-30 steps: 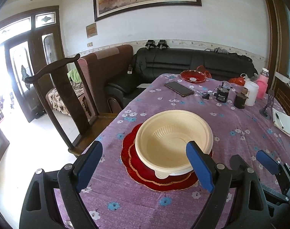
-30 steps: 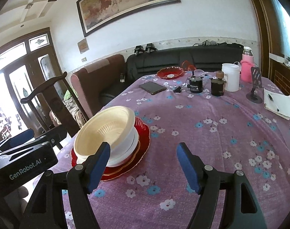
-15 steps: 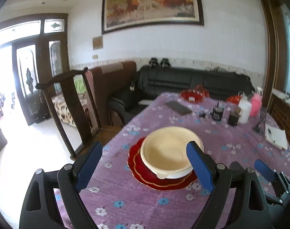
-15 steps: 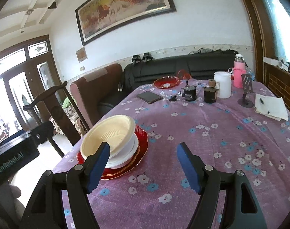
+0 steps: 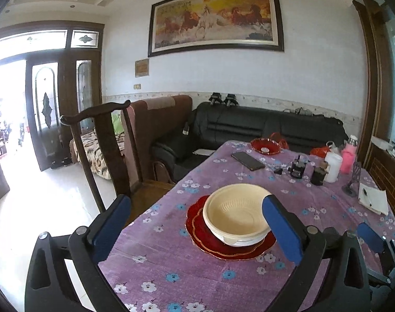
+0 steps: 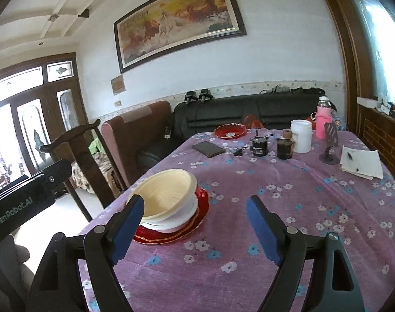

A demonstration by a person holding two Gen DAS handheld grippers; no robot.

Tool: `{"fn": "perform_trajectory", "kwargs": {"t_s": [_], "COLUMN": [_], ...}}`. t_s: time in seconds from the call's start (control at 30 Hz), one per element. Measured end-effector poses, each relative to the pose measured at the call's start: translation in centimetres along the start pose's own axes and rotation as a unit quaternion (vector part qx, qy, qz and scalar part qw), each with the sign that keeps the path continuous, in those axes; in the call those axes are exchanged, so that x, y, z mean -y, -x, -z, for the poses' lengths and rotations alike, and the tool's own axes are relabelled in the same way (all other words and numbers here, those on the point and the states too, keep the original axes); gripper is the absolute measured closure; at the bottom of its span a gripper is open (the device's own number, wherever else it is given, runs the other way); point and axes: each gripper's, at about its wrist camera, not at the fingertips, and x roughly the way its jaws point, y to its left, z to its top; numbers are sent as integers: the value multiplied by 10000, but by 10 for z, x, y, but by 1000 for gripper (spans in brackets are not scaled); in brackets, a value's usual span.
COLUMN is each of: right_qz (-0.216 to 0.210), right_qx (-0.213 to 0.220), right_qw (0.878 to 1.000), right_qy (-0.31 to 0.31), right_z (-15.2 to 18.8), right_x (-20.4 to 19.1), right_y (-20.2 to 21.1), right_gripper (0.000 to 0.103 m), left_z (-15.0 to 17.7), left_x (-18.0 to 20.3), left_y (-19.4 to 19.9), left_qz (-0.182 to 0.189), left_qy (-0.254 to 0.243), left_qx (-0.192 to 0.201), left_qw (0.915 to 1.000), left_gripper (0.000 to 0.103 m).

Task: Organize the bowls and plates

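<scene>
A phone (image 6: 208,149) and notebook (image 6: 360,160) lie on the floral tablecloth (image 6: 288,208).

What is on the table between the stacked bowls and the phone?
Nothing but flowered tablecloth. In the right wrist view the stretch from the cream bowl on the red plates to the phone is bare.

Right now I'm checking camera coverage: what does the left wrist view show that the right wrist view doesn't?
Only the left wrist view shows the right gripper at its lower right edge, and looks down into the cream bowl.

Only the right wrist view shows the left gripper's body at its left edge, and the white bowl under the cream one, side on.

Both show the red plates, the phone and the far red dish.
</scene>
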Motion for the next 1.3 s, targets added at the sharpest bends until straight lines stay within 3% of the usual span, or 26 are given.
{"fn": "perform_trajectory", "kwargs": {"t_s": [0.5, 1.07, 1.3], "right_qz": [108, 11, -199], "right_qx": [-508, -892, -1109], "right_qw": [9986, 9955, 9929], "right_qy": [131, 326, 393], "right_z": [4, -9, -2], "right_x": [-5, -39, -48], "right_y": [-60, -124, -137], "right_gripper": [17, 17, 17], "left_z": [13, 4, 9], "left_x": [14, -40, -43], "left_y": [-67, -129, -130], "left_qz": [112, 80, -137], "left_qy": [-288, 199, 190], "left_qx": [-671, -1053, -1047], "left_qw": [9973, 9942, 9942], "left_gripper": [2, 2, 2]}}
